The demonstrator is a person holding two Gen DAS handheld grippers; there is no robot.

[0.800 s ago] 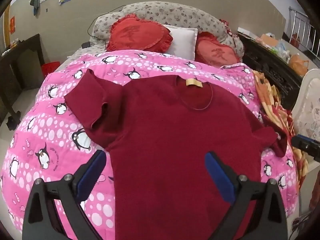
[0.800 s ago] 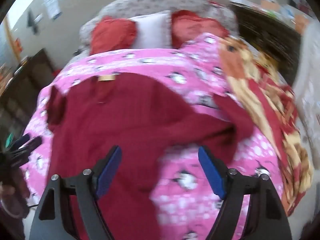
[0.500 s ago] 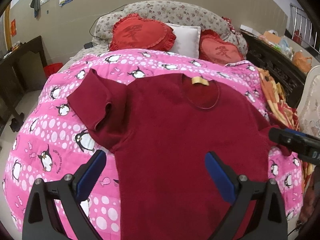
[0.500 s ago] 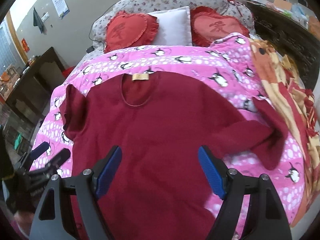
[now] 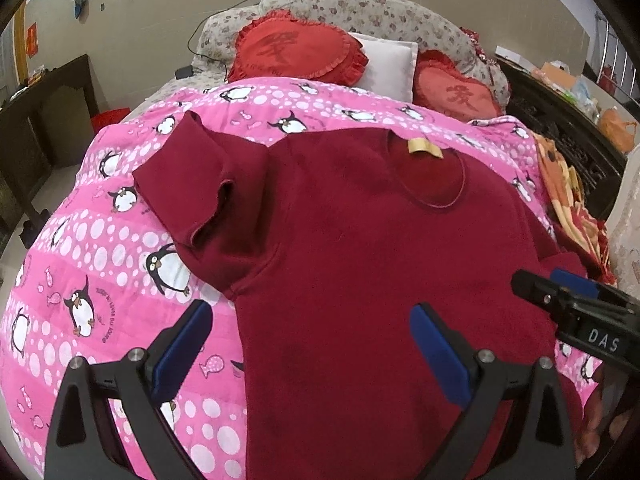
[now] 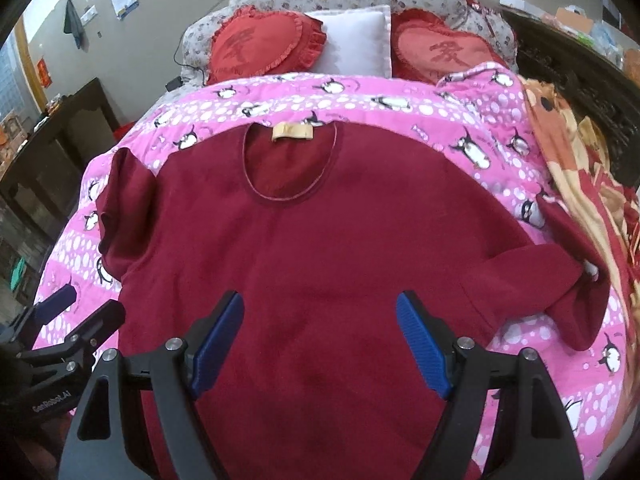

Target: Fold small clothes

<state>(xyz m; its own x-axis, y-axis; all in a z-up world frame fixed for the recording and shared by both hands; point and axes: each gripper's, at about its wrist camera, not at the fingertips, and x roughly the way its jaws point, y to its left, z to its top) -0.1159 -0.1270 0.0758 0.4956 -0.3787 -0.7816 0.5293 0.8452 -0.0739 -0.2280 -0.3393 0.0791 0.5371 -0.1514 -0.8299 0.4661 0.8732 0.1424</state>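
Note:
A dark red short-sleeved top point(image 5: 360, 248) lies spread flat on a pink penguin quilt point(image 5: 80, 264), neck and tan label point(image 5: 425, 146) toward the pillows. It also shows in the right wrist view point(image 6: 320, 248). Its left sleeve point(image 5: 188, 184) is bunched; its right sleeve point(image 6: 576, 264) is folded over at the quilt's edge. My left gripper point(image 5: 312, 344) is open and empty above the top's lower left side. My right gripper point(image 6: 320, 336) is open and empty above the top's lower middle. The right gripper shows in the left wrist view point(image 5: 576, 304); the left in the right wrist view point(image 6: 80, 316).
Two red heart cushions point(image 6: 260, 44) and a white pillow point(image 6: 356, 40) lie at the head of the bed. An orange patterned blanket point(image 6: 592, 176) lies along the right side. Dark wooden furniture point(image 5: 44, 120) stands left of the bed, and a dark cabinet point(image 5: 560, 128) on the right.
Both grippers have moved closer over the top, still open. The right gripper has swung left, from the top's right sleeve to its middle. The top has not moved.

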